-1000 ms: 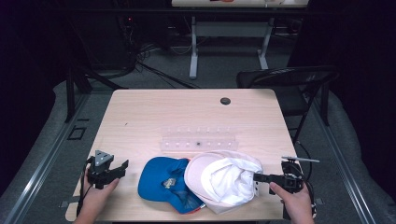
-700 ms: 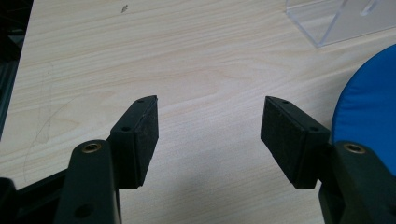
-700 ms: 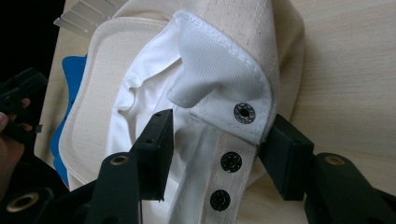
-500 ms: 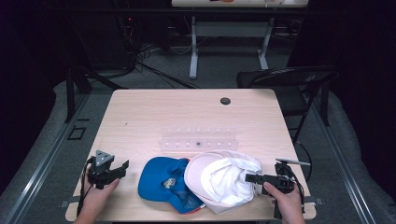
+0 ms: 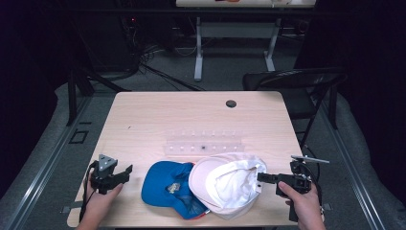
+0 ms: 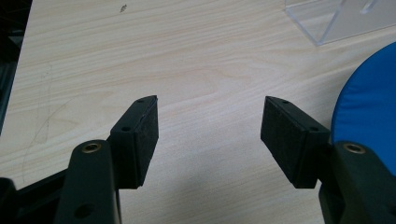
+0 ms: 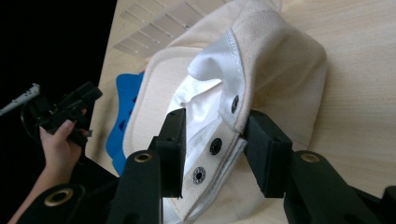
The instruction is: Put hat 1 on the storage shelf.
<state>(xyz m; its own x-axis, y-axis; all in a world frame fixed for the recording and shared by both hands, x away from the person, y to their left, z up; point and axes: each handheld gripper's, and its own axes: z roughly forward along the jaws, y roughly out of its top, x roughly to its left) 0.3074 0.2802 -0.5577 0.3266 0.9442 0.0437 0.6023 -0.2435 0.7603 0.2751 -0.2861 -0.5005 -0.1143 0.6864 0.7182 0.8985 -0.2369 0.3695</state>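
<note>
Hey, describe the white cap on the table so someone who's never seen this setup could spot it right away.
Look at the near edge of the wooden table, in front of the clear plastic rack. Two caps lie there overlapping; the white cap is the one nearer the right gripper. Unlike the blue cap beside it, it lies upside down, showing its white lining and snap strap.

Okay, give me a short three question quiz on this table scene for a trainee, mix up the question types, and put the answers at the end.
1. True or false: the left claw is shut on the blue cap.
2. Which cap does the right claw straddle? A) the blue cap B) the white cap C) neither
3. Fill in: the clear plastic rack sits ____ the two caps, on the far side from the person.

Key
1. False: it is open over bare table.
2. B, with its jaws either side of the snap strap.
3. Behind.
</note>
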